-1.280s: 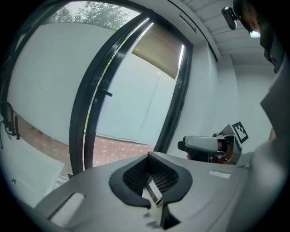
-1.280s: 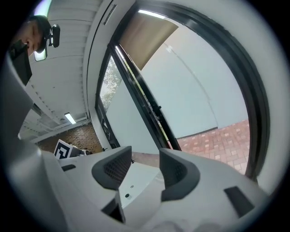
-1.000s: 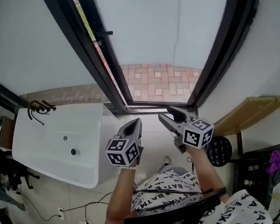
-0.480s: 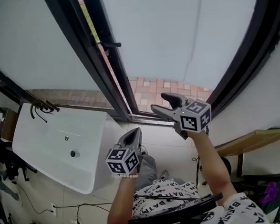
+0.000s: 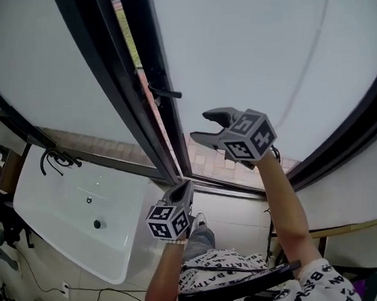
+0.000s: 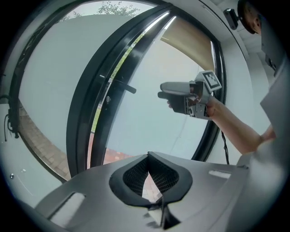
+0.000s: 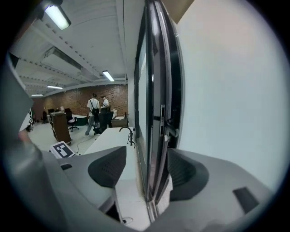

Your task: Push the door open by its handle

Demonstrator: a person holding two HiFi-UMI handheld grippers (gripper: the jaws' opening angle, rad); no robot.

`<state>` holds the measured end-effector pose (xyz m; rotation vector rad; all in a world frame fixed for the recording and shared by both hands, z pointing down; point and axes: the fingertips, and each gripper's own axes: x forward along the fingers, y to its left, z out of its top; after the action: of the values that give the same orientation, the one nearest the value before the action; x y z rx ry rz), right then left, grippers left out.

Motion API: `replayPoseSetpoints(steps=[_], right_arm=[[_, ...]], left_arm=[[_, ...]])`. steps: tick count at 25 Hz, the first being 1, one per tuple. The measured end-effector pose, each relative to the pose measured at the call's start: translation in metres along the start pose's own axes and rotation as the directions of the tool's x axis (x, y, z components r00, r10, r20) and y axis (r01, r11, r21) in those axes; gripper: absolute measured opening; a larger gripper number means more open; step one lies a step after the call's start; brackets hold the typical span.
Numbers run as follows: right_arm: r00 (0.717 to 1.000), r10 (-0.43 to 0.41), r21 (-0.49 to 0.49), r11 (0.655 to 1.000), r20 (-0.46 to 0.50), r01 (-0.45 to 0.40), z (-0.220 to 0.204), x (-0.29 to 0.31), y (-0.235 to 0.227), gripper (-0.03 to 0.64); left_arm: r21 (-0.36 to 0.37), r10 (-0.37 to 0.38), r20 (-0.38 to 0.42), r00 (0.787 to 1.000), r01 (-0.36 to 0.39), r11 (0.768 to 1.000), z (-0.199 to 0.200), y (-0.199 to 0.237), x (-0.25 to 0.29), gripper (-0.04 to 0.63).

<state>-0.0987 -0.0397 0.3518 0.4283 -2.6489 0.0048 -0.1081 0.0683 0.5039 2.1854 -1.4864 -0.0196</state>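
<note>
The door is a frosted glass panel point(image 5: 259, 58) in a black frame, standing slightly ajar. Its black lever handle point(image 5: 166, 92) sticks out from the frame's edge and also shows as the handle point(image 6: 122, 86) and the handle point(image 7: 171, 128). My right gripper point(image 5: 203, 126) is raised a little right of and below the handle, apart from it. It is open, its jaws have just been closing a little, and nothing is between them. The right gripper point(image 7: 146, 154) looks along the door's edge. My left gripper point(image 5: 186, 184) hangs low near the threshold, jaws shut and empty.
A white basin point(image 5: 70, 213) with a black tap point(image 5: 54, 161) stands at the left against the glass wall. Brick paving point(image 5: 208, 161) shows through the door gap. In the right gripper view, people point(image 7: 95, 113) and furniture stand far off in a hall.
My right gripper has risen and moved up toward the handle, rolling as it went. The left gripper stayed low. The door now fills more of the head view.
</note>
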Motion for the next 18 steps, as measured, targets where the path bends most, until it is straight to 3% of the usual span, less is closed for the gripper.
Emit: replayPoseSetpoints(steps=[6, 12, 14, 18], right_arm=[[0.995, -0.031, -0.120, 0.993, -0.090, 0.020, 0.047, 0.054, -0.045, 0.268], [0.978, -0.038, -0.158, 0.987, -0.203, 0.006, 0.037, 0.111, -0.067, 0.265], [0.972, -0.042, -0.174, 0.985, -0.232, 0.001, 0.032, 0.126, -0.072, 0.210], [0.954, -0.030, -0.196, 0.980, -0.297, -0.030, 0.027, 0.152, -0.064, 0.222]], left_arm=[[-0.005, -0.008, -0.005, 1.000, 0.008, 1.000, 0.026, 0.029, 0.042, -0.017], [-0.017, -0.024, -0.029, 0.999, 0.024, 1.000, 0.033, 0.049, 0.078, -0.017], [-0.007, -0.033, -0.052, 0.998, 0.032, 0.999, 0.031, 0.054, 0.090, -0.017], [-0.006, -0.067, -0.073, 0.995, 0.067, 0.998, 0.030, 0.060, 0.102, -0.017]])
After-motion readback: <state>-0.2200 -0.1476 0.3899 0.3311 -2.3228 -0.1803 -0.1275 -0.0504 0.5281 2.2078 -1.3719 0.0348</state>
